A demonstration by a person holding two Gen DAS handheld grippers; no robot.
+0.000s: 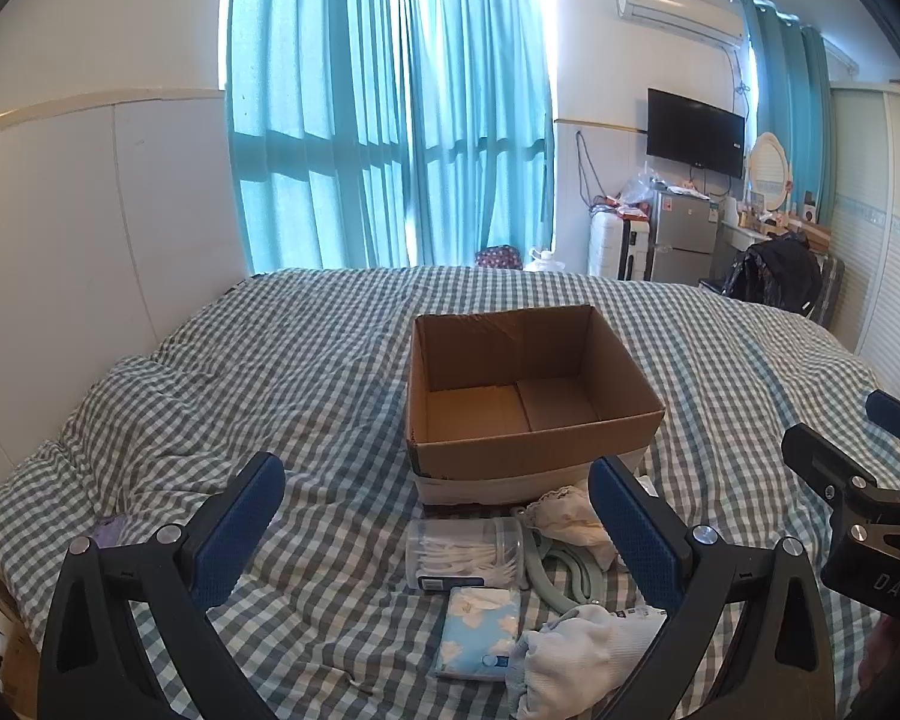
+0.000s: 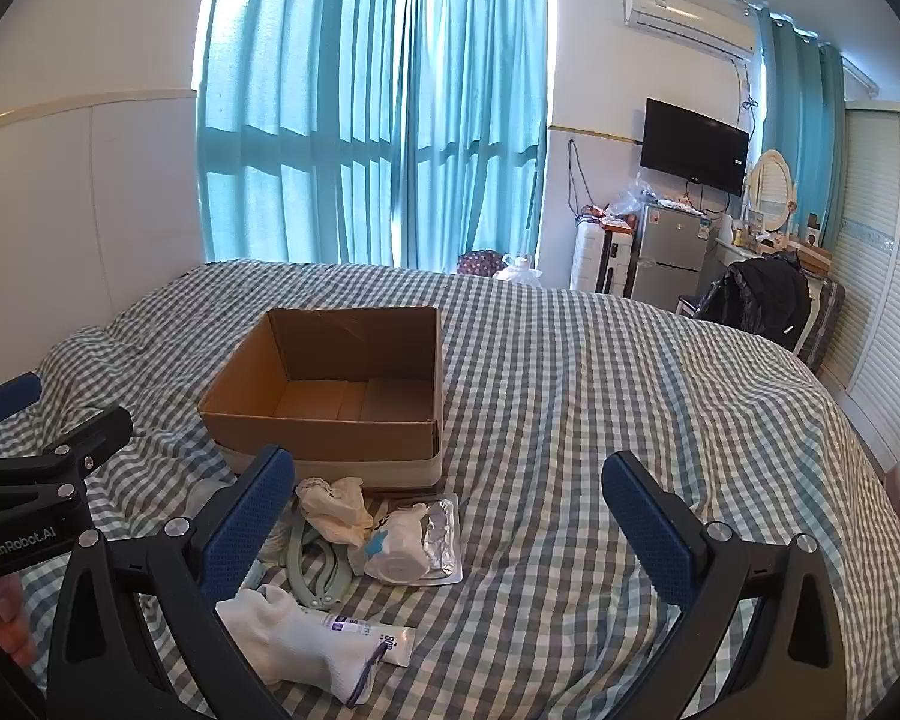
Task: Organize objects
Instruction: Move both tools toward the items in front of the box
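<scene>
Both grippers hang above the bed with the green-and-white checked cover (image 1: 330,360), and both have their blue-padded fingers spread wide with nothing between them. The left gripper (image 1: 438,531) looks straight at the open brown cardboard box (image 1: 534,438), which stands on the cover beyond its fingertips and holds nothing that I can see.

Between the left fingers, nearer than the box, lies a small heap of things. A clear plastic jar of cotton swabs (image 1: 465,555) lies on its side, just in front of the box wall. Nearer again is a light blue tissue pack with white clouds (image 1: 480,630), and a white sock (image 1: 576,654) is touching its right edge, close to the right finger. A pale green plastic hanger (image 1: 561,576) lies between the jar and that finger, and a crumpled cream cloth (image 1: 564,513) is beside the finger's tip.

The right gripper (image 2: 450,516) is off to the right side, so the same heap sits near its left finger (image 2: 249,522). There I see the cream cloth, a white face mask with a blue spot (image 2: 399,546) lying on a silver foil packet (image 2: 441,531), and a white tube with dark print (image 2: 372,639) partly under the sock. Between the right gripper's fingers there is mostly bare checked cover. The cardboard box stands beyond its left fingertip.
</scene>
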